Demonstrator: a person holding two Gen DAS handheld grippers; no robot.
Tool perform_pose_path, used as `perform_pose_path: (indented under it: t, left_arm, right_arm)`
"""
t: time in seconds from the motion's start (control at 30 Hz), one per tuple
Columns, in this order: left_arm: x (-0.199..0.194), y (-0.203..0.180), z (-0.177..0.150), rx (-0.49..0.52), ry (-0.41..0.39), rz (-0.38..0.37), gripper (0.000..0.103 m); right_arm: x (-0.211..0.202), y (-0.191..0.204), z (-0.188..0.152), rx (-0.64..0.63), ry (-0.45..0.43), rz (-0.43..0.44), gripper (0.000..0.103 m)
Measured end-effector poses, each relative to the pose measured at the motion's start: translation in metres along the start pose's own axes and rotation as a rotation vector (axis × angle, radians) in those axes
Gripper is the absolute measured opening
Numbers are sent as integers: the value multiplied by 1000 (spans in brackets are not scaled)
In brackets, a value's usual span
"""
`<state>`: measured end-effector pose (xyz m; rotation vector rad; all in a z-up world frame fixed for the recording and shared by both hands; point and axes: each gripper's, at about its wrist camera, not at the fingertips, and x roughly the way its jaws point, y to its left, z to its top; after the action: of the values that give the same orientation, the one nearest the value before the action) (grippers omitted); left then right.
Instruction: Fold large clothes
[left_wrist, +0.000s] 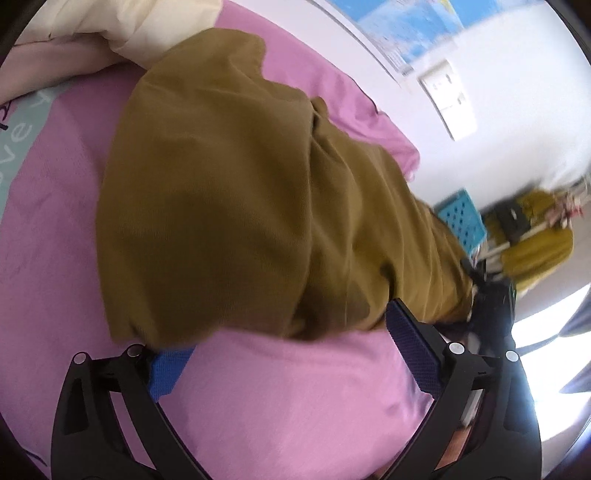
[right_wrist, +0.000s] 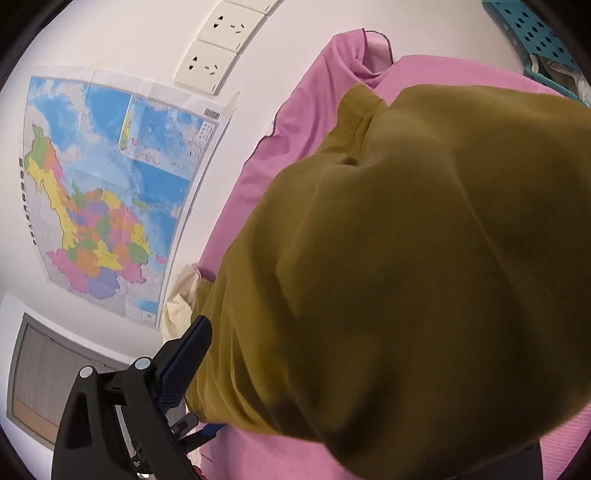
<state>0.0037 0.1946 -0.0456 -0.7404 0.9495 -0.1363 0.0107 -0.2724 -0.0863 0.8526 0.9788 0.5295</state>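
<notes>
An olive-brown garment lies bunched on a pink sheet. In the left wrist view my left gripper is open, its blue-padded fingers spread at the garment's near edge, the cloth draping over the left pad. In the right wrist view the same garment fills the frame. Only the left finger of my right gripper shows beside the cloth; the other finger is hidden under the fabric. The other gripper's dark body shows at the garment's right edge.
A cream pillow lies at the far end of the bed. A wall with a colourful map and sockets runs along the bed. A blue perforated basket and yellow items stand beyond the bed's edge.
</notes>
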Motion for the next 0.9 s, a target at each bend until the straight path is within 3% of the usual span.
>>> perform_pose_path:
  t: [0.2, 0.43, 0.5, 0.53, 0.6, 0.67, 0.73, 0.9]
  left_arm:
    - [4, 8, 19, -104, -42, -11, 98]
    - [11, -16, 19, -33, -76, 151, 97]
    - [10, -19, 18, -22, -91, 184, 90]
    - [9, -21, 16, -12, -106, 209, 88]
    - [7, -24, 17, 17, -118, 229, 84]
    - [6, -25, 17, 32, -119, 237, 83]
    - [5, -24, 17, 31, -123, 234, 83]
    - [11, -23, 20, 23, -102, 203, 94]
  right_arm:
    - [0, -2, 2, 17, -36, 9, 93]
    - [9, 3, 4, 5, -82, -48, 96]
    - [10, 4, 4, -9, -88, -63, 95]
    - [11, 5, 4, -19, -86, -74, 94]
    - [12, 3, 3, -42, -79, -125, 76]
    - [13, 1, 2, -55, -76, -126, 70]
    - [12, 0, 2, -51, -73, -123, 70]
    - [13, -1, 3, -30, -87, -101, 80]
